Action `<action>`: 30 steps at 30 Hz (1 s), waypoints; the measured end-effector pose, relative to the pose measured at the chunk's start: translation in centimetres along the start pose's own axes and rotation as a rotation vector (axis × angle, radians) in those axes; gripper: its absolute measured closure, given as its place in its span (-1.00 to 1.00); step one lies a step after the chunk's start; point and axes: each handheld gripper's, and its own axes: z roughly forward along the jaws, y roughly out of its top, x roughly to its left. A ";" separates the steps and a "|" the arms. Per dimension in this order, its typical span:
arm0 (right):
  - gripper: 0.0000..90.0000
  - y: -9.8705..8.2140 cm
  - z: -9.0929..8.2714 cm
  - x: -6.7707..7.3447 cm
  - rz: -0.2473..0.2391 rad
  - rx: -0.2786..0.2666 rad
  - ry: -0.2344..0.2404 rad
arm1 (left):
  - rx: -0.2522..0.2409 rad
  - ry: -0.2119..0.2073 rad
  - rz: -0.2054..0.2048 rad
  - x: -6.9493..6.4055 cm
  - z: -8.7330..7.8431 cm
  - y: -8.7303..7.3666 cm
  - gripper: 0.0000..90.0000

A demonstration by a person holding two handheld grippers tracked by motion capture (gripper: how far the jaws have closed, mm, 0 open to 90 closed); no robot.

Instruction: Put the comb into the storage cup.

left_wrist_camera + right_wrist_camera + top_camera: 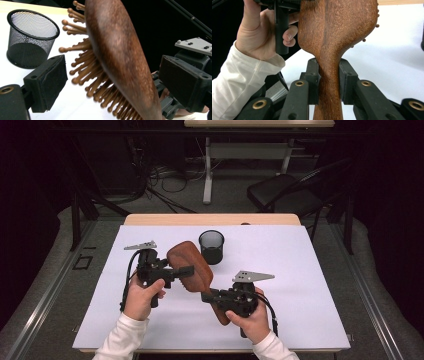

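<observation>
My right gripper (329, 80) clamps the hairbrush (192, 265) handle; my left gripper (112, 82) (jaws wide, untouching) straddles its head; mesh cup (211, 246) awaits.

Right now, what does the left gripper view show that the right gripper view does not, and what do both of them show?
The left gripper view alone shows the brush's wooden pins, the whole black mesh cup standing upright on the white table, and the left gripper with its pads apart on either side of the brush head, not pressing it.

The right gripper view alone shows the right gripper shut on the brush's narrow neck, plus a hand with a cream sleeve.

Both show the brown wooden hairbrush and the white table.
</observation>
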 end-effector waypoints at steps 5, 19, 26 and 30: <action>0.62 -0.1 0.2 0.2 -0.007 0.003 0.006 | 0.002 -0.006 -0.002 -0.1 0.1 0.0 -0.78; 0.62 -0.4 0.6 0.2 -0.013 0.016 0.012 | 0.023 -0.020 -0.002 -0.2 0.5 -0.2 -0.64; 0.62 -0.4 0.6 0.0 -0.010 0.018 0.016 | 0.028 -0.017 -0.003 -0.2 0.4 -0.3 -0.58; 0.62 -0.5 0.7 0.0 -0.012 0.017 0.019 | 0.024 -0.003 -0.016 -0.2 0.3 -0.3 -0.51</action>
